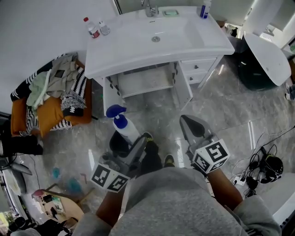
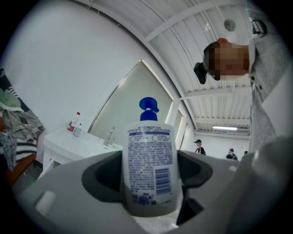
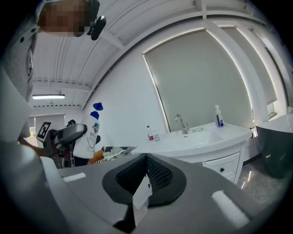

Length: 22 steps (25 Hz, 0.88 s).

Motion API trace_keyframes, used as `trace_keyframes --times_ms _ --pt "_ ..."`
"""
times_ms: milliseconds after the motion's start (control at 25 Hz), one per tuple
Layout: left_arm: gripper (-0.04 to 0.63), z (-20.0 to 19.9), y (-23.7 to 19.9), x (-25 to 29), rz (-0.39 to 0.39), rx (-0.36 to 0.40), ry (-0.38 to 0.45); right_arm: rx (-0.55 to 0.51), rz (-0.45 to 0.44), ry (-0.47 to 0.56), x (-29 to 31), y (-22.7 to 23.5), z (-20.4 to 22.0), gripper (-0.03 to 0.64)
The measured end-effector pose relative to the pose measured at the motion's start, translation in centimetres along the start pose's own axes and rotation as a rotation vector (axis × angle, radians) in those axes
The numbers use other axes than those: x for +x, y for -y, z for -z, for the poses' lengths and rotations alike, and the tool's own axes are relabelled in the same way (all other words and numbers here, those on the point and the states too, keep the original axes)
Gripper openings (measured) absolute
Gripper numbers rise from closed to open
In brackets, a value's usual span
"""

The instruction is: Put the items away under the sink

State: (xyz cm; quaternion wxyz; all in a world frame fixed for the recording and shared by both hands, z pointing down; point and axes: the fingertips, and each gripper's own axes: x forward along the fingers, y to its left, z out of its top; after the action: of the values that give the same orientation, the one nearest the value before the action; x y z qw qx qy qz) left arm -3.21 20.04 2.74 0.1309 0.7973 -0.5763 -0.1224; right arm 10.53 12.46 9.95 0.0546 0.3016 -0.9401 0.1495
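The fingers of your left gripper (image 1: 139, 144) pinch a white plastic bottle with a blue spray top (image 1: 126, 130) by its body. It stands upright above the grey marble floor (image 1: 221, 110), near of the white washbasin cabinet (image 1: 133, 53). The cupboard under the basin (image 1: 145, 82) stands open, apart from the bottle. On your right gripper (image 3: 146, 159), the fingers are pressed together with nothing between them.

The spray bottle (image 2: 150, 171) is smooth white plastic with a blue plastic trigger head and a glossy printed label. The sink top (image 1: 138, 46) looks like glossy white ceramic, and its tap (image 1: 149, 8) is shiny metal. The floor (image 1: 221, 110) is polished grey stone-look tile. The clothes heap (image 1: 55, 87) is soft cloth.
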Motion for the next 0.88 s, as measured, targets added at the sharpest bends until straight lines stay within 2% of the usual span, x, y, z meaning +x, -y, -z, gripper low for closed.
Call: trace_keyframes --times_ms 400,880 --pt "0.351 -2.0 -6.0 5.7 0.068 -0.032 -0.010 0.011 0.041 -0.022 7.4 2.1 -2.0 0.000" --pt "0.351 -3.1 -11.6 8.9 0.098 -0.060 -0.040 0.007 0.098 -0.049 12.6 3.6 -3.3 0.000"
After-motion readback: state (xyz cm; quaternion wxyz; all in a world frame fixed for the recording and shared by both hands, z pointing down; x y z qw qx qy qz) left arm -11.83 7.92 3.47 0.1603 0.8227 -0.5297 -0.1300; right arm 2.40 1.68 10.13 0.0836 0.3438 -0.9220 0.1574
